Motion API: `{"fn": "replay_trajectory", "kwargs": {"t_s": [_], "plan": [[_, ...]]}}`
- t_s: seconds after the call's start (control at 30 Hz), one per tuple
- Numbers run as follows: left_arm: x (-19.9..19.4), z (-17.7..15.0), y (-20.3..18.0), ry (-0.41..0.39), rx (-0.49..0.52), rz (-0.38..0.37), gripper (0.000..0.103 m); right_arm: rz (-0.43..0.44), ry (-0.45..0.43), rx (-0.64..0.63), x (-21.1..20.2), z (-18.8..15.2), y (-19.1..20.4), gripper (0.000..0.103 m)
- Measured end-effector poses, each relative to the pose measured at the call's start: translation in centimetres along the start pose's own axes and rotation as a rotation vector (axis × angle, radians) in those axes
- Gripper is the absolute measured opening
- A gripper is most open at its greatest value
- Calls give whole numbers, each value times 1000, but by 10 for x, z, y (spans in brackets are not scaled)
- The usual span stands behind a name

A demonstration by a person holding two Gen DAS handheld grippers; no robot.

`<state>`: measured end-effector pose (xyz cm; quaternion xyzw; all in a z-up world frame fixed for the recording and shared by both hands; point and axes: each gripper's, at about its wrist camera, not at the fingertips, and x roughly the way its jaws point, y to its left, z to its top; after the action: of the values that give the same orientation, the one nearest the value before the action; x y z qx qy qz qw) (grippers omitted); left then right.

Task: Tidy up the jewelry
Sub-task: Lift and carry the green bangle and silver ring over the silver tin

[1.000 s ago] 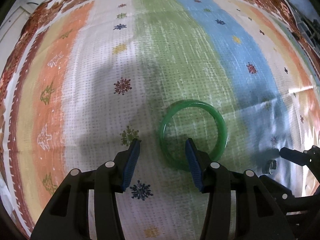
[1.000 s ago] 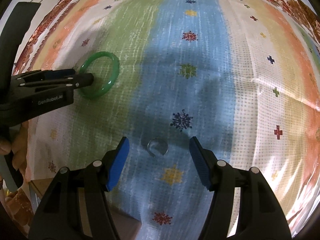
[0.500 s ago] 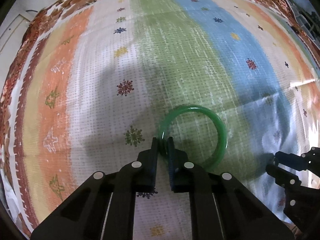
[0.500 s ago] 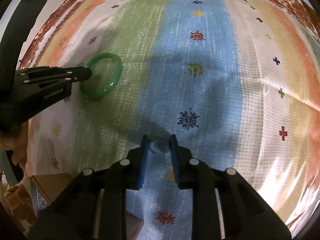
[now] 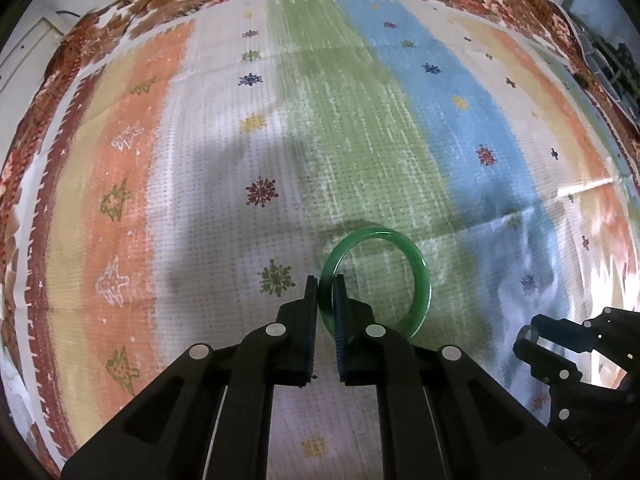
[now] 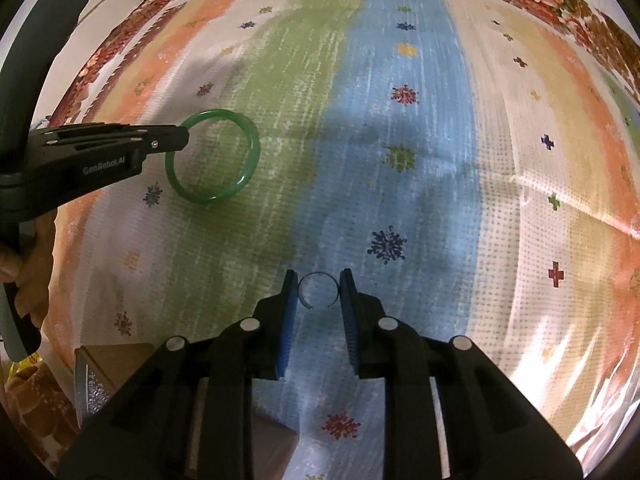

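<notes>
Change: a second ago we hold both pairs of fingers wide around the jewelry; now both have closed and we have lifted a little off the cloth.
Left fingers: our left gripper [image 5: 326, 292] pinches the near-left rim of the green bangle [image 5: 420, 276], fingers narrow with only the band between them.
Bangle: it hangs from that grip above the green stripe, seemingly clear of the cloth.
Right fingers: our right gripper [image 6: 319, 292] closes on the small silver ring [image 6: 319, 278], an open band held across its width.
Surface: the striped tablecloth [image 5: 360, 140] covers the tabletop; a box corner [image 6: 116, 360] shows at the near edge.
Meaning: we judge both pieces secured, so carrying them to a storage place comes next; none is clearly in view.
</notes>
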<state>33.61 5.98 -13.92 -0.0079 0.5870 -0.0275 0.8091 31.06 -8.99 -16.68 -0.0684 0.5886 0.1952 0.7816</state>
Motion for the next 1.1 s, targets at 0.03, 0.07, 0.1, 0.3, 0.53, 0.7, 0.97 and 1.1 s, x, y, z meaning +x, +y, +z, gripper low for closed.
{"fn": "replay_trajectory", "kwargs": {"t_s": [0.03, 0.07, 0.1, 0.3, 0.53, 0.7, 0.97, 1.1], "plan": [[-1, 0, 0, -2, -1, -1, 7, -3, -3, 0, -1, -1, 0, 23], [-3, -1, 0, -5, -1, -2, 8, -8, -7, -3, -3, -1, 2, 23], [-5, -2, -1, -8, -1, -3, 8, -12, -10, -6, -4, -2, 3, 23], [-19, -4, -5, -32, 2, -23, 9, -37, -61, -18, -18, -3, 8, 23], [-27, -10, -8, -41, 4, -36, 9, -66, -96, -50, -29, -7, 16, 23], [-32, -14, -7, -47, -3, -42, 9, -78, -107, -73, -35, -10, 23, 23], [-47, -17, -6, -76, -22, -68, 9, -73, -137, -69, -47, -14, 24, 23], [-54, -19, -6, -89, -31, -75, 9, -70, -153, -53, -53, -15, 21, 23]]}}
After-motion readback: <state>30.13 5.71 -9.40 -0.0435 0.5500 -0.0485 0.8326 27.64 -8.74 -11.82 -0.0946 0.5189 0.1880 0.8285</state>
